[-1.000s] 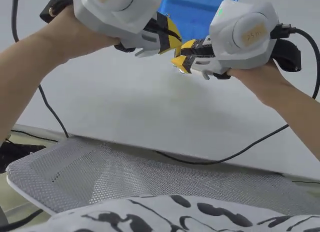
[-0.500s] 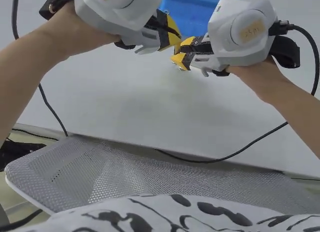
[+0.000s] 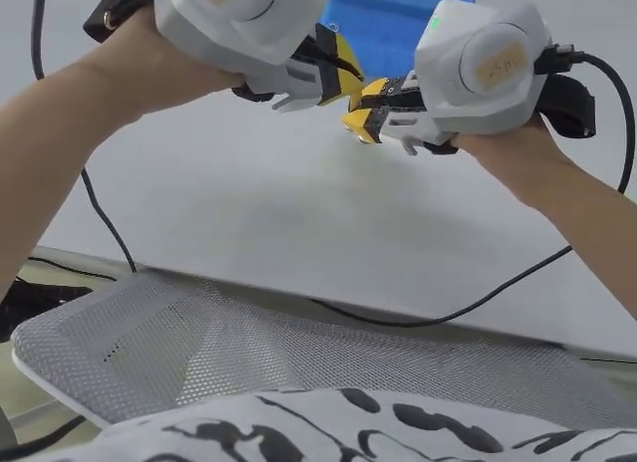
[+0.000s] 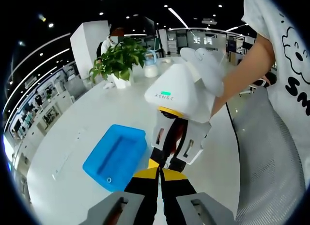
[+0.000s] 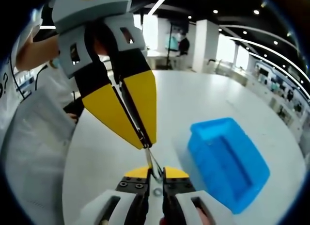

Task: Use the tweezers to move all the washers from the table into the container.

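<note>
Blue container (image 3: 383, 29) sits on the white table (image 3: 299, 203) beyond both grippers. We log the left gripper (image 3: 353, 79) clamped on the tweezers (image 5: 151, 162) (thin metal). Their tip lies between the nearly closed jaws of the right gripper (image 3: 353, 121); we cannot tell whether it grips.

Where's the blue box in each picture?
Head view: the blue container is at the top middle edge.
Left gripper view: the blue container is at the lower left.
Right gripper view: the blue container is at the lower right.
Shared landmark: the white table it sits on.
</note>
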The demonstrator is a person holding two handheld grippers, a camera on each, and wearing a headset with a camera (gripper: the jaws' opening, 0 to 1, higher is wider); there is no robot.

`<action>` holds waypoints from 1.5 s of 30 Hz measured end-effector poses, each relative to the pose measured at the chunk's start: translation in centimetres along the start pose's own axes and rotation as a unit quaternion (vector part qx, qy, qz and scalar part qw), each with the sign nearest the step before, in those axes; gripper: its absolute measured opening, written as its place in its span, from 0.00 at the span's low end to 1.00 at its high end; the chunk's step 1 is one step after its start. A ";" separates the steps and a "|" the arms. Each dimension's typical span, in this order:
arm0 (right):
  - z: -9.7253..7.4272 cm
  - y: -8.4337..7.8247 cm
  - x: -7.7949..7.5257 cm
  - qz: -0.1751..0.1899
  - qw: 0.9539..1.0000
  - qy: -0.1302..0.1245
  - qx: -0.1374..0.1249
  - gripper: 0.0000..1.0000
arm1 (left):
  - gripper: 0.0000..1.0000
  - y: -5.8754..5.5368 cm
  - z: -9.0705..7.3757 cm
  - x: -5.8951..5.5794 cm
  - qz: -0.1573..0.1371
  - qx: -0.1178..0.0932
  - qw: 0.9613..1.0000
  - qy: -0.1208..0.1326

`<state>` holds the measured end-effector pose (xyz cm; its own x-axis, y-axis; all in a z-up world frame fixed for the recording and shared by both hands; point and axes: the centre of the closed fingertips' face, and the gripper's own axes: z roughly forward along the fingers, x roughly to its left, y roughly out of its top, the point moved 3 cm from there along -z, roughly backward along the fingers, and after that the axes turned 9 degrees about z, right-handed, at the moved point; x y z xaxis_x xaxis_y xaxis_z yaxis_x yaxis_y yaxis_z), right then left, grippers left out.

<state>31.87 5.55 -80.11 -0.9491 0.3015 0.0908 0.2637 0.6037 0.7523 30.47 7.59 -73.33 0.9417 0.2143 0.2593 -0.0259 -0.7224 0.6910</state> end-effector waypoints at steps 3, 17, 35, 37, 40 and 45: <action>0.0 0.0 0.1 -0.012 1.000 -0.007 0.003 0.05 | 0.00 -0.1 -0.1 0.0 0.001 0.003 1.000 0.000; -0.8 1.4 0.0 -0.023 1.000 -0.011 -0.011 0.04 | 0.00 0.8 -1.2 0.6 0.006 -0.006 1.000 0.011; -2.1 3.8 -0.8 -0.048 0.998 -0.031 -0.030 0.04 | 0.00 2.9 -2.9 2.0 0.039 -0.005 0.999 0.035; -2.2 4.2 -1.0 -0.049 0.998 -0.033 -0.033 0.04 | 0.00 3.0 -3.1 2.2 0.044 -0.004 0.998 0.039; -2.3 4.6 -1.2 -0.051 0.997 -0.036 -0.036 0.04 | 0.00 3.1 -3.2 2.5 0.046 -0.004 0.998 0.044; -2.4 5.3 -1.7 -0.056 0.997 -0.040 -0.040 0.04 | 0.00 3.2 -3.4 3.0 0.049 -0.004 0.997 0.052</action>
<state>34.45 6.50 -74.68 -0.9544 0.2949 -0.0459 0.1395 0.5768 0.8049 32.11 8.18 -67.99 0.8949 0.2094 0.3941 -0.1197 -0.7381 0.6640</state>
